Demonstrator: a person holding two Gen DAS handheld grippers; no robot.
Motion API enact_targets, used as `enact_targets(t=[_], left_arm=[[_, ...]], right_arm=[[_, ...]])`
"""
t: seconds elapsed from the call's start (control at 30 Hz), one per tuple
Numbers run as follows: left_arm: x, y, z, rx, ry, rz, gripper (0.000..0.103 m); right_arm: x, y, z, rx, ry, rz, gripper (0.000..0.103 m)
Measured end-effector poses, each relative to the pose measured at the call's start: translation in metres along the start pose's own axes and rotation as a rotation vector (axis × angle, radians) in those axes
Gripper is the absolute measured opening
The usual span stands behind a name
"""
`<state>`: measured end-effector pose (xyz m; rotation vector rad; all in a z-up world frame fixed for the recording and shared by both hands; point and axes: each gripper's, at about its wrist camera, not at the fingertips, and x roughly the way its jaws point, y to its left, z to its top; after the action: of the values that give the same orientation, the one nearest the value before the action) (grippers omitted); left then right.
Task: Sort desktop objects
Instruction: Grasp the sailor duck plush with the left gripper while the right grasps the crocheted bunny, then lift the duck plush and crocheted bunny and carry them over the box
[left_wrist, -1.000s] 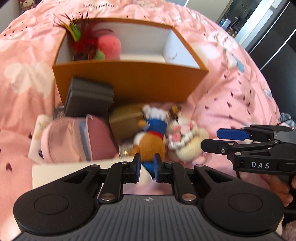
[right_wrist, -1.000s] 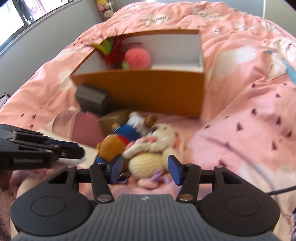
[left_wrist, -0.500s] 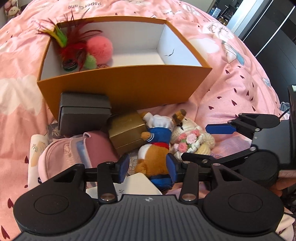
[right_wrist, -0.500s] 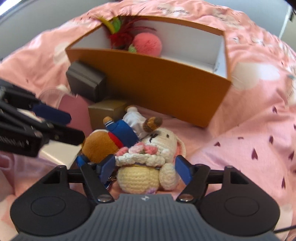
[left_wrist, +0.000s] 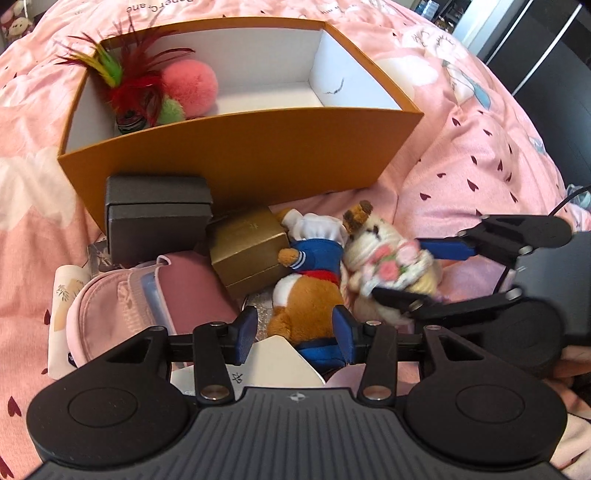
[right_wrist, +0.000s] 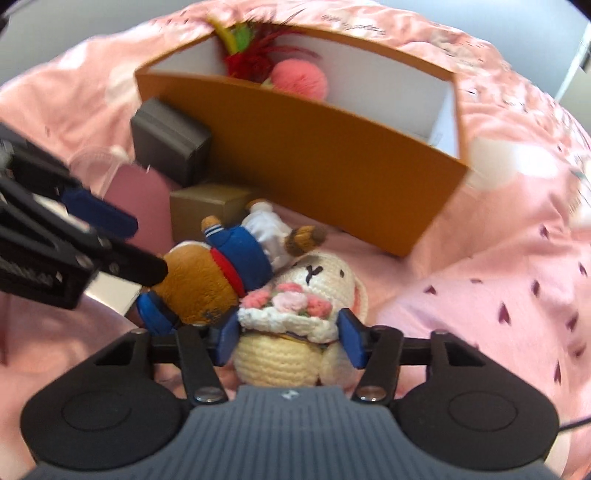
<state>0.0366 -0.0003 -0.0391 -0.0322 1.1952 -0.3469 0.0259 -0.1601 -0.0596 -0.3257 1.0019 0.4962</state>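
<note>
Left wrist view looks down on a pile of small things on a pink printed bedsheet. Behind them stands an orange cardboard box, rectangular, white inside, holding a fluffy pink pompom and a red and green feather toy. Against its front wall sit a matte dark grey case and a gold cardboard box, both blocky. A soft pink pouch lies lower left, a white card beneath the claw.

The left gripper has its blue pads either side of the lower body of a plush bear in a blue sailor top; its jaws are opening and the pads show gaps from the fur. A second ago they were nearly together with nothing between them.

From the right wrist view, the right gripper straddles the crocheted cream bunny, knobbly yarn with pink knitted roses at its chest. Its jaws are closing, the blue pads just at the white ruffle; I cannot tell whether they press yet. Half a second ago they stood wider. The bunny lies on the sheet, touching the bear, in front of the orange box.
</note>
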Motion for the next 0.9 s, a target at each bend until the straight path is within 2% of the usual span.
enact_targets(t=[0.07, 0.2, 0.37, 0.6, 0.7, 0.83, 0.9], left_arm=[[0.004, -0.004, 0.002, 0.013, 0.019, 0.000, 0.058], [0.018, -0.013, 0.007, 0.048, 0.078, -0.008, 0.061], [0.035, -0.025, 0.011, 0.094, 0.127, 0.048, 0.064], [0.060, -0.035, 0.020, 0.099, 0.206, 0.051, 0.064], [0.067, -0.038, 0.020, 0.110, 0.210, 0.074, 0.062], [0.068, -0.031, 0.017, 0.070, 0.207, 0.051, 0.059], [0.068, -0.027, 0.014, 0.061, 0.201, 0.045, 0.058]], right_arm=[[-0.009, -0.010, -0.003, 0.059, -0.018, 0.017, 0.052], [-0.018, -0.027, -0.009, 0.153, -0.038, 0.044, 0.052], [-0.020, -0.042, -0.012, 0.226, -0.042, 0.092, 0.052], [-0.015, -0.049, -0.018, 0.266, -0.028, 0.140, 0.055], [-0.010, -0.052, -0.017, 0.267, -0.009, 0.145, 0.055], [0.001, -0.059, -0.010, 0.275, 0.049, 0.186, 0.058], [0.006, -0.060, -0.005, 0.249, 0.078, 0.197, 0.064]])
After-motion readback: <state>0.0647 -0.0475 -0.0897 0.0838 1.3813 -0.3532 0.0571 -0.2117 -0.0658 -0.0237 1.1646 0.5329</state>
